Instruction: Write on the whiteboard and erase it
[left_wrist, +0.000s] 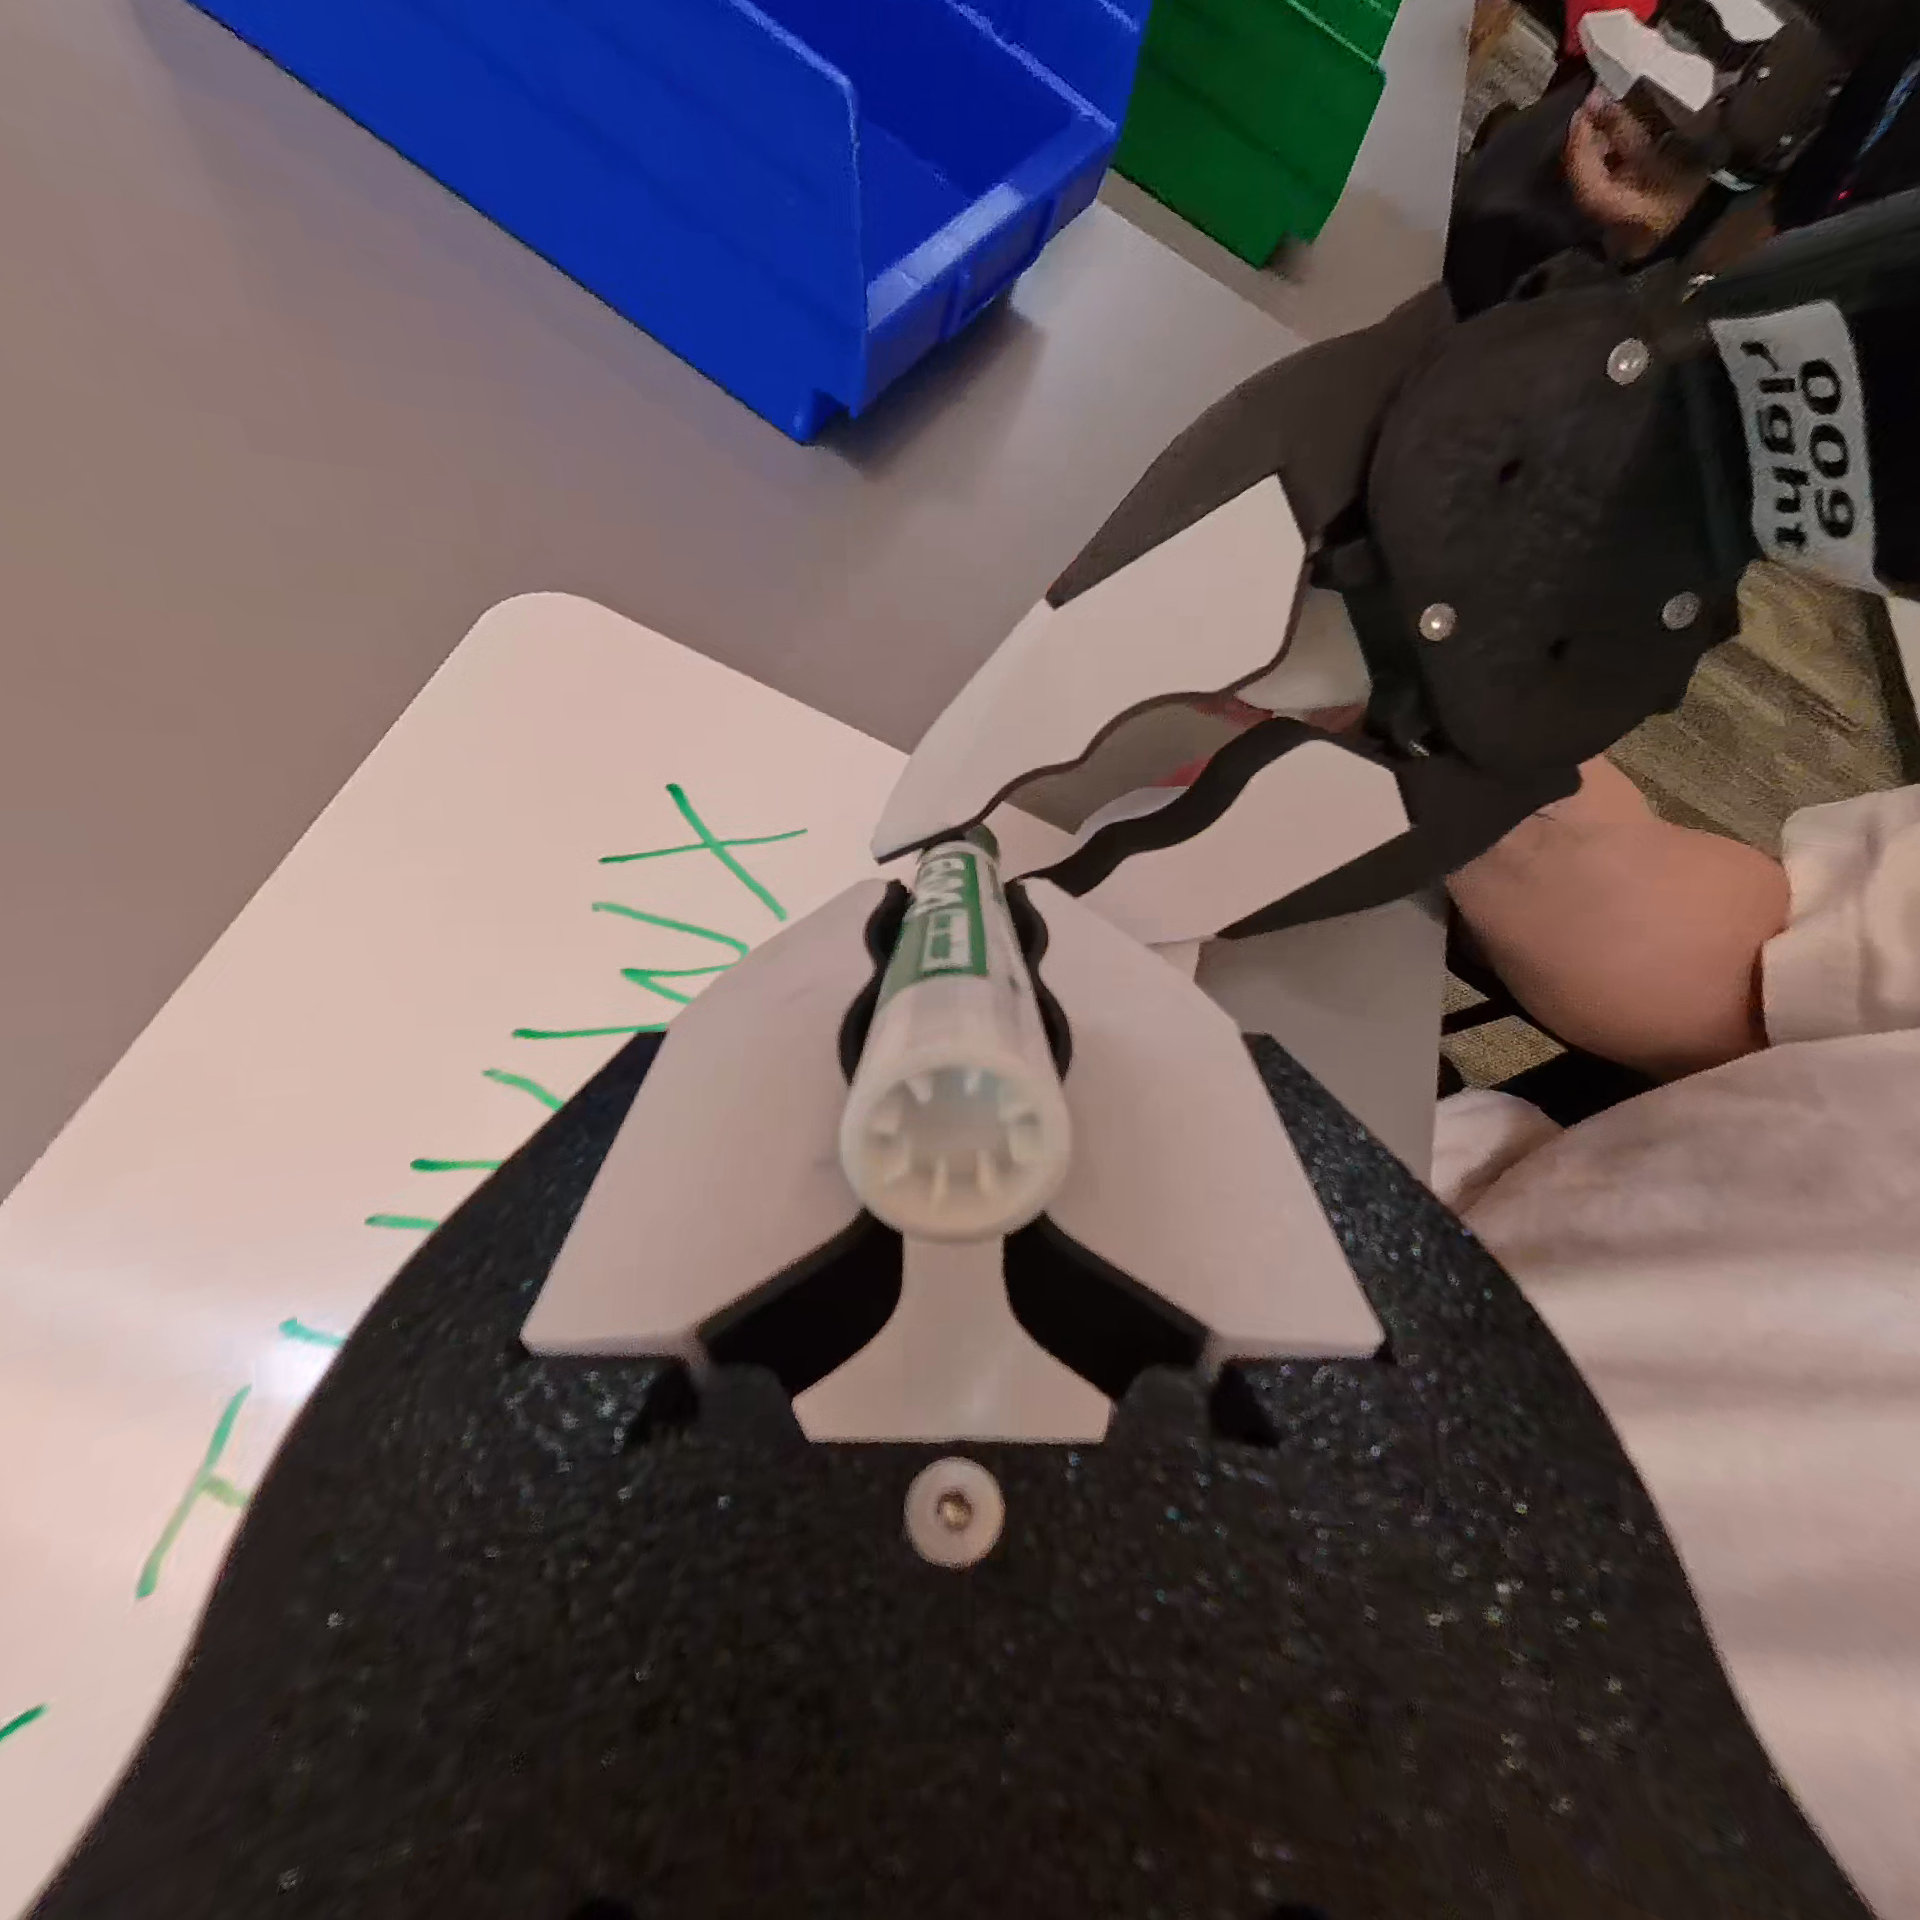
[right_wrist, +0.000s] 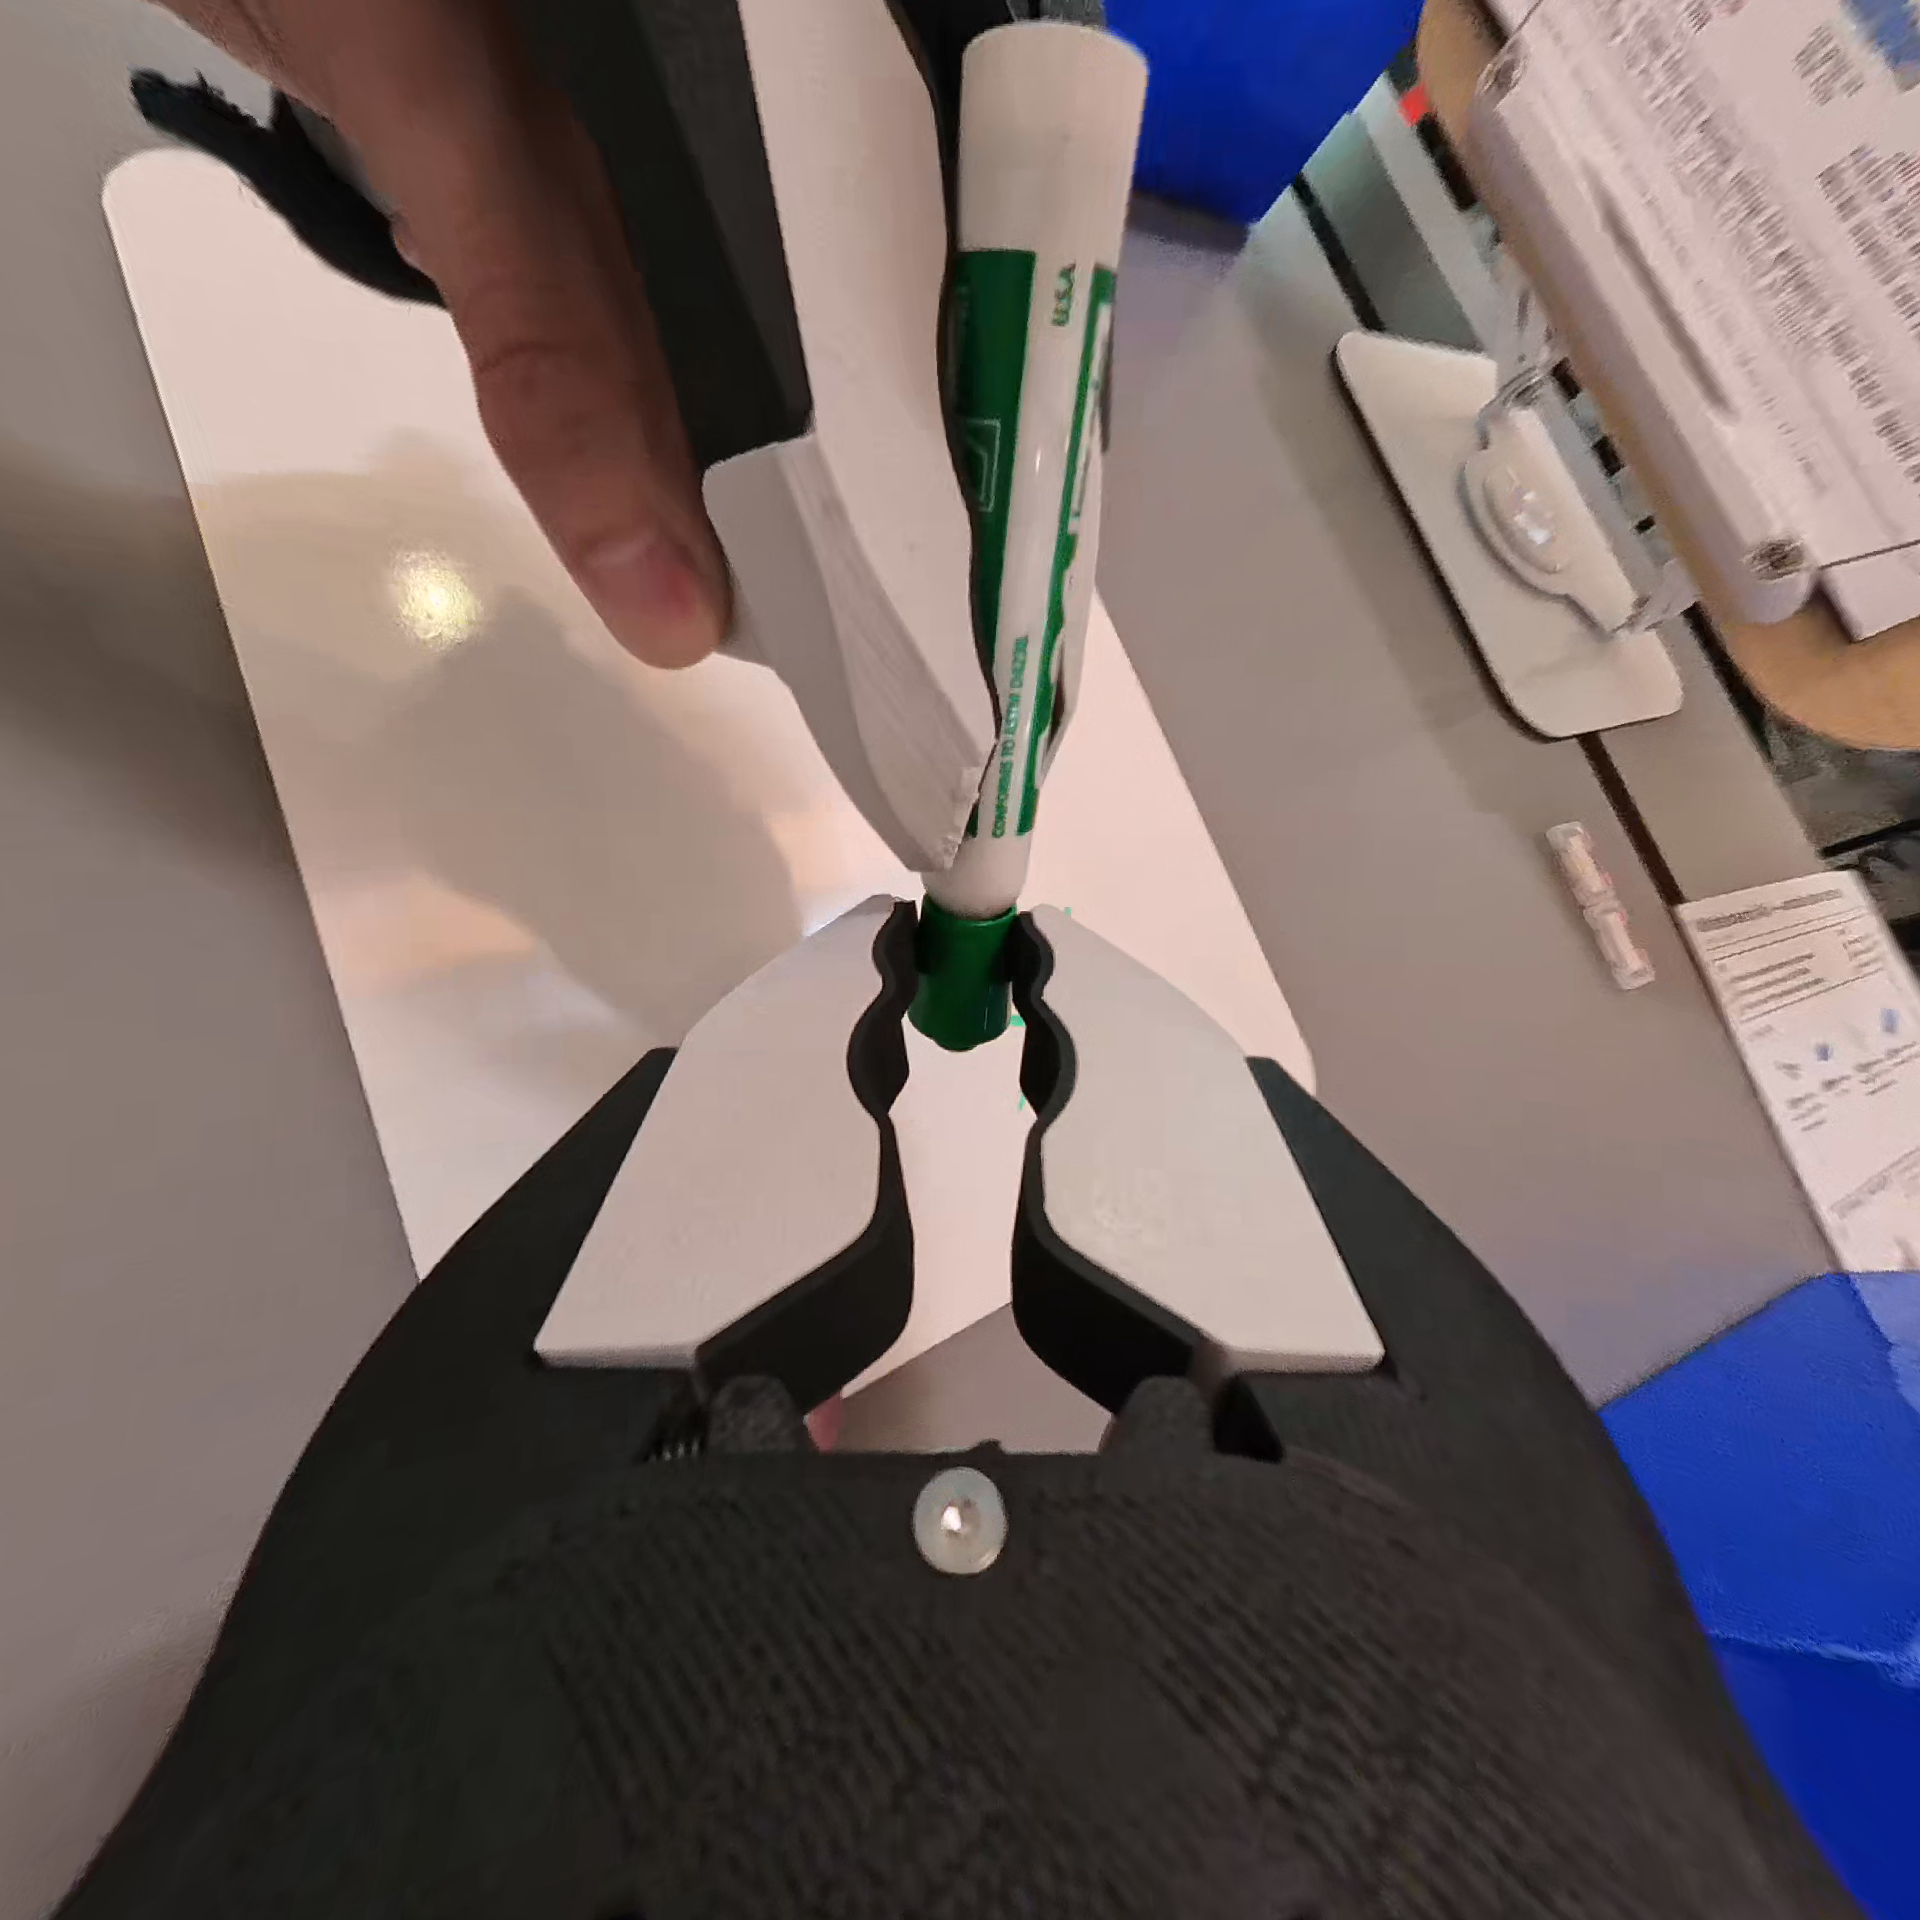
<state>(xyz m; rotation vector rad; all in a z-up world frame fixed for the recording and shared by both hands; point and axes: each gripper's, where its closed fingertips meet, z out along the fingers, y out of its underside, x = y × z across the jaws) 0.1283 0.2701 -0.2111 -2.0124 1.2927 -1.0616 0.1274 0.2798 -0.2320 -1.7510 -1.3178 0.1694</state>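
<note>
A: Left gripper?
B: Clamped on the marker barrel, above the whiteboard.
A: Right gripper?
B: Narrowed around the green cap at the marker's tip.

Glossy smooth whiteboard, glossy plastic blue bin, smooth plastic marker

An office or lab-style workroom is indicated by a plain grey laminate tabletop on which a blue plastic storage bin and a green plastic storage bin are set. A small white dry-erase board is laid flat there, printed paper sheets are seen at the table edge, and patterned carpet is visible below.
</note>
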